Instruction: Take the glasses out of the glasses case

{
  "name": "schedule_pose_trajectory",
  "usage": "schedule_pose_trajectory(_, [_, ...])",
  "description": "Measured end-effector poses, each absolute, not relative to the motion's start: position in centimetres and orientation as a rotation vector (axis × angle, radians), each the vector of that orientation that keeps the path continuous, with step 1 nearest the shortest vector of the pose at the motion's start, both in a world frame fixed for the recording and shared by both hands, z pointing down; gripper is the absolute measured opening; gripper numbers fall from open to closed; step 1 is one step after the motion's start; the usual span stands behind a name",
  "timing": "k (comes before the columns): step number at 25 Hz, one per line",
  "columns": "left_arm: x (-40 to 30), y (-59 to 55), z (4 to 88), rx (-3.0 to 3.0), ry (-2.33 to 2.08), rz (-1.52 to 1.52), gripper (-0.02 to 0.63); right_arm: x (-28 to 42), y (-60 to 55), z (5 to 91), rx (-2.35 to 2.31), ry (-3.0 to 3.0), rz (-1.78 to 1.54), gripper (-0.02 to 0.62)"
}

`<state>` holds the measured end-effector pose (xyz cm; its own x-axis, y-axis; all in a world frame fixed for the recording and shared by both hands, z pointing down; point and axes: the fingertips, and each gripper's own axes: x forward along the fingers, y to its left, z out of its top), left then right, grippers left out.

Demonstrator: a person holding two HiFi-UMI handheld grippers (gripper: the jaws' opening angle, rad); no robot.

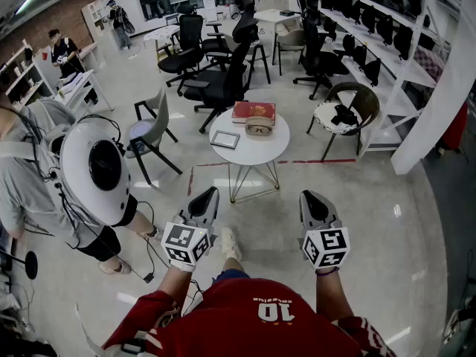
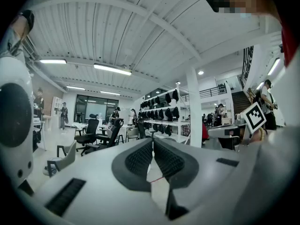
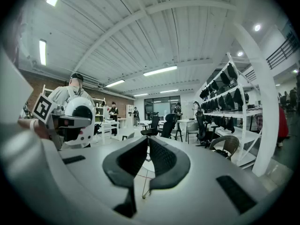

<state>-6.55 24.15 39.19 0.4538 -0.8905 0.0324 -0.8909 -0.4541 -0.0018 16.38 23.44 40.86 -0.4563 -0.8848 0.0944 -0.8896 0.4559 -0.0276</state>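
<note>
Glossy pale floor (image 1: pixel 357 222), round white table (image 1: pixel 272 149), black office chairs (image 1: pixel 219 84), white shelving (image 1: pixel 416 67), seemingly brick wall (image 1: pixel 46 15) at left

Open-plan office/lab: office chairs (image 1: pixel 216 80), shelving (image 1: pixel 387 43), desks.

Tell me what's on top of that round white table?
On the table: a red book, a tan glasses case, a framed card. What the case holds is too small to tell.

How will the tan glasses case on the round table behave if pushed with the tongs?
The glasses case looks small and probably light, so it would likely slide on the smooth round table rather than tip. The red box behind it might block a push away from you.
</note>
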Motion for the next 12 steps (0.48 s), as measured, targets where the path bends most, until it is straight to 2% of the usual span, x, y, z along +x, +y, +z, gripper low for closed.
schedule_pose_trajectory(12, [-6.3, 24.15, 39.09, 2.667, -1.634, 0.041, 0.018, 16.32, 23.22, 41.02, 1.596, -2.621, 0.11, 0.026])
